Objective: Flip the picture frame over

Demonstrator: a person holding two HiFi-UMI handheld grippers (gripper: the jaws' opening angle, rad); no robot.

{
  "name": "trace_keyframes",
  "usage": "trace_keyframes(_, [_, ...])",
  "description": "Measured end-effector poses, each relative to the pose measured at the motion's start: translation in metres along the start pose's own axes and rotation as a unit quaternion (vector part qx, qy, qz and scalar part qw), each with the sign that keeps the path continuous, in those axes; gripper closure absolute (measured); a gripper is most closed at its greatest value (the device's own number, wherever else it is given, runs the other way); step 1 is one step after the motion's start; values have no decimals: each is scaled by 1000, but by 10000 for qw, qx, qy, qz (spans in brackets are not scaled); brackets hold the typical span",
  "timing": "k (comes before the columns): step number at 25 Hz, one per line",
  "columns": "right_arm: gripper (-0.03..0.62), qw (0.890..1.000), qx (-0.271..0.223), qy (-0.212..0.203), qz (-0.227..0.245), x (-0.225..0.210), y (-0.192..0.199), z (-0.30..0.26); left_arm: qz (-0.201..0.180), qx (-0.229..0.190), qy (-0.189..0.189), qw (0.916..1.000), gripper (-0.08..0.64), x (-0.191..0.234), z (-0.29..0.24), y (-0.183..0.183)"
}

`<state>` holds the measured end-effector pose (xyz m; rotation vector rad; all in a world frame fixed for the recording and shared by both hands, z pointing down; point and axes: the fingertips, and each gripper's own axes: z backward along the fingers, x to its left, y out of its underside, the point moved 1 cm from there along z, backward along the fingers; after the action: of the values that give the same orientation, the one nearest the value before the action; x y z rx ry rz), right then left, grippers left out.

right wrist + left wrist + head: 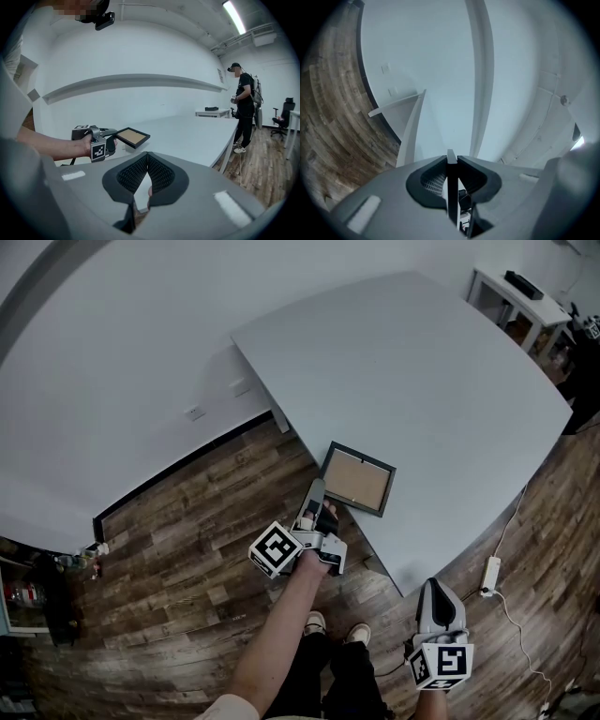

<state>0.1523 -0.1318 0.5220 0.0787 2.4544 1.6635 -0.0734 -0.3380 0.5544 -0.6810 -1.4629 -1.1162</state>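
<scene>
The picture frame has a dark rim and a brown board face turned up. It hangs at the near-left edge of the white table, slightly tilted. My left gripper is shut on its near rim. In the left gripper view the frame shows edge-on as a thin dark strip pinched between the jaws of the left gripper. The right gripper view shows the frame held out from the left gripper above the table. My right gripper hangs low beside the table, shut on nothing.
A power strip with its cable lies on the wooden floor right of the table. Another person stands at the table's far end near a small white desk and an office chair. My shoes are below.
</scene>
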Motion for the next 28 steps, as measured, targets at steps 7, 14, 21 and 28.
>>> trace_keyframes(7, [568, 9999, -106, 22, -5, -1, -10, 4, -721, -8, 186, 9972, 488, -36, -5, -16])
trace_keyframes(14, [568, 9998, -191, 33, -14, -1, -17, 7, -2046, 78, 283, 9784, 488, -78, -10, -30])
trace_keyframes(21, [568, 9998, -218, 42, -13, -4, -17, 13, -3716, 239, 281, 9277, 488, -115, -12, -25])
trace_keyframes(28, [568, 9997, -233, 81, -22, -6, -17, 14, -5614, 452, 410, 8253, 488, -142, -12, 1])
